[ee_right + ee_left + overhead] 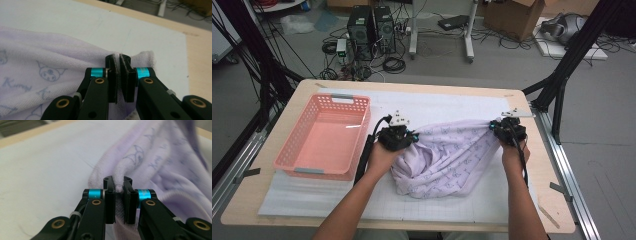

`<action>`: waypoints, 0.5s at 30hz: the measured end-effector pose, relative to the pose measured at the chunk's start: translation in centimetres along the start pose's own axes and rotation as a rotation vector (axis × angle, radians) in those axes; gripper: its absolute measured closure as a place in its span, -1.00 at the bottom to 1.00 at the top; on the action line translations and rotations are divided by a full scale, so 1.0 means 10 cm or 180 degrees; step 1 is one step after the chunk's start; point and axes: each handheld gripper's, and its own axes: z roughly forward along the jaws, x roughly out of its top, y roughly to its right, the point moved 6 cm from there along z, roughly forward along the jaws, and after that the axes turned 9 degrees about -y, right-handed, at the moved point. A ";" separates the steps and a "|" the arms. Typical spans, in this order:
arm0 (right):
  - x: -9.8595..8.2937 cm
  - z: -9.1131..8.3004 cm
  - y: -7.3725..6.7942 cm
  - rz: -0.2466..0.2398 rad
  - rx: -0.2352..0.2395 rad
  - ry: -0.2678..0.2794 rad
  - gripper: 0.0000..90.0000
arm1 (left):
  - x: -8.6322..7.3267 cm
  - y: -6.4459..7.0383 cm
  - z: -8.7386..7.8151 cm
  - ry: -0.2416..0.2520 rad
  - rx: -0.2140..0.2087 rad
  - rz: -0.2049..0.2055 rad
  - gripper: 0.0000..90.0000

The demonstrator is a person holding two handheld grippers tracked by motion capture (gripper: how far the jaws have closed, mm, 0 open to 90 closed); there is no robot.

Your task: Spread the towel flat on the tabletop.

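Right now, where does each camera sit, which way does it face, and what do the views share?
High view: above the person's side, looking forward and down on the table; both forearms, left gripper, right gripper, pink basket.
Left gripper view: rides the left gripper, looking along its fingers, which pinch a fold of the lilac towel.
Right gripper view: rides the right gripper, looking along its fingers, shut on the towel's edge.
Shared: all three show the towel on the white mat.

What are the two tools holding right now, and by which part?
Both hold the lavender printed towel. The left tool pinches a bunched fold of its edge; the right tool is shut on the hem near a corner.
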 end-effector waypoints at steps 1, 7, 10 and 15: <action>0.03 -0.01 -0.02 -0.0031 -0.0060 0.0074 0.89 | 0.03 -0.06 0.03 0.0012 0.0104 -0.0042 0.83; 0.06 -0.01 -0.15 0.0061 0.0155 0.0098 0.40 | -0.01 -0.17 0.08 0.0052 0.0043 -0.0326 0.30; 0.02 -0.09 -0.16 0.0148 0.0333 0.0091 0.25 | -0.06 -0.10 0.04 0.0098 -0.0152 -0.0368 0.04; -0.12 -0.33 -0.25 0.0095 0.0545 0.0141 0.20 | -0.11 0.09 -0.08 0.0129 -0.0418 -0.0164 -0.06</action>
